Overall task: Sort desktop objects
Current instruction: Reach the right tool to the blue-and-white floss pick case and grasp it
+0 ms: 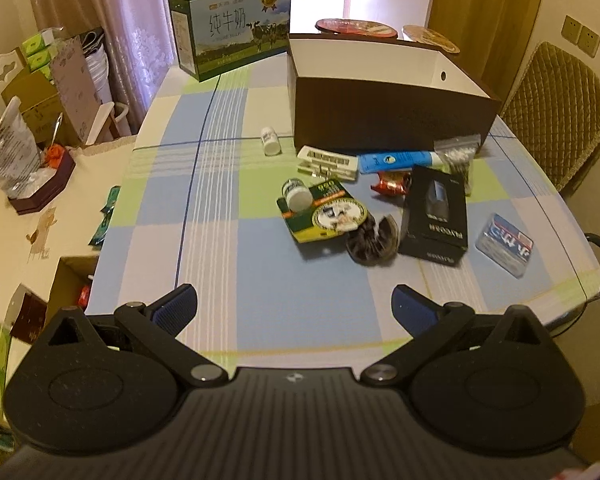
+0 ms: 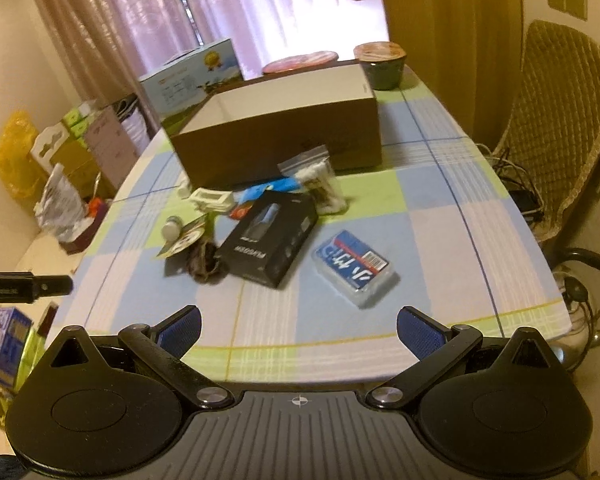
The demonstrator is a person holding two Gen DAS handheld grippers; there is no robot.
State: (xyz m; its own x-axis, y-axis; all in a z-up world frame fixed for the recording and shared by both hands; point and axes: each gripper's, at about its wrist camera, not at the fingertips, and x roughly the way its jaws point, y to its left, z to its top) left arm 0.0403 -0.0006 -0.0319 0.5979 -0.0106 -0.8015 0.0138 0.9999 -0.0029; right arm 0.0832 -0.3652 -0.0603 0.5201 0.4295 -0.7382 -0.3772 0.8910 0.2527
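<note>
While my jaws on both sides stand wide apart and empty, I hold the left gripper (image 1: 295,304) and right gripper (image 2: 299,326) back over the near edge of the surface (image 1: 300,300), judging the clutter. Nearest my right lies the blue pack (image 2: 355,267), clear of the rest. Beyond, the black box (image 1: 436,216) overlaps its neighbours, crowding the bottle (image 1: 297,193). Behind them the open carton (image 1: 384,92) waits, presumably for sorting.

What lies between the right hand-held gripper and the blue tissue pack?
Nothing: in the right wrist view only bare checked tablecloth separates the open right hand-held gripper from the blue tissue pack, the nearest item ahead.
</note>
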